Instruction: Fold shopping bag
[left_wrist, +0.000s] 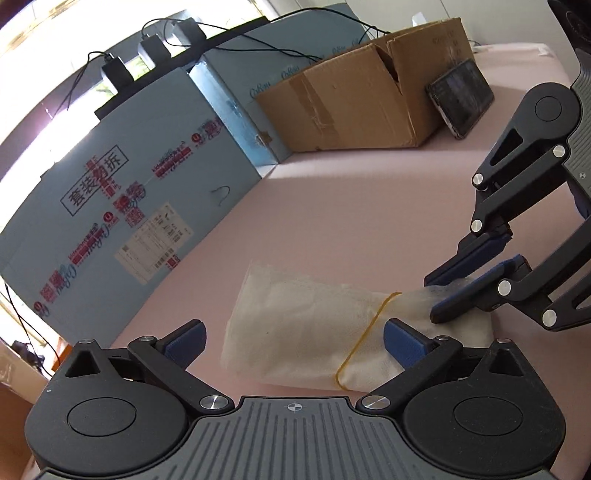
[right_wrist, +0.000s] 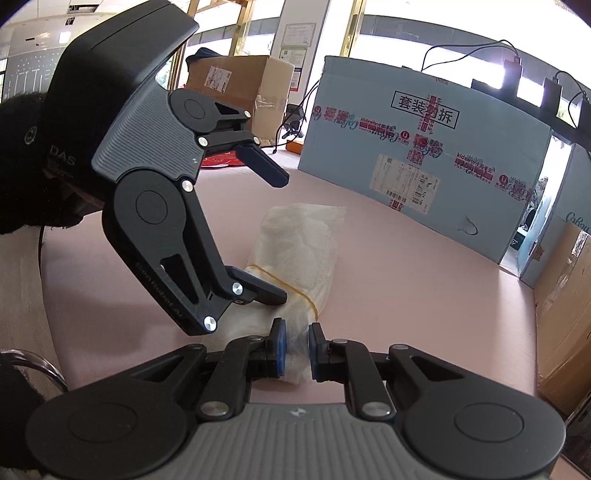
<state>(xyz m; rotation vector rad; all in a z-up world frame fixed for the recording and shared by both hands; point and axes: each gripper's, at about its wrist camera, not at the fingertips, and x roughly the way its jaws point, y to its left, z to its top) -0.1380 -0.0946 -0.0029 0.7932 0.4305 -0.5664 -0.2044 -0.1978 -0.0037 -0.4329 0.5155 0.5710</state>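
Note:
A whitish translucent shopping bag (left_wrist: 303, 325) lies rolled into a bundle on the pink table, with a yellow rubber band (left_wrist: 364, 339) round it. It also shows in the right wrist view (right_wrist: 299, 251), band (right_wrist: 295, 286) near its near end. My left gripper (left_wrist: 293, 338) is open wide above the bundle; in the right wrist view (right_wrist: 279, 236) its lower finger (right_wrist: 266, 291) rests at the band. My right gripper (right_wrist: 296, 349) is shut on the bundle's end, also in the left wrist view (left_wrist: 448, 295).
The pink table (left_wrist: 369, 206) carries a blue printed carton wall (left_wrist: 122, 206) along the back, a brown cardboard box (left_wrist: 354, 99) and a dark phone (left_wrist: 461, 96) leaning on it. Another brown box (right_wrist: 565, 310) stands at the right edge.

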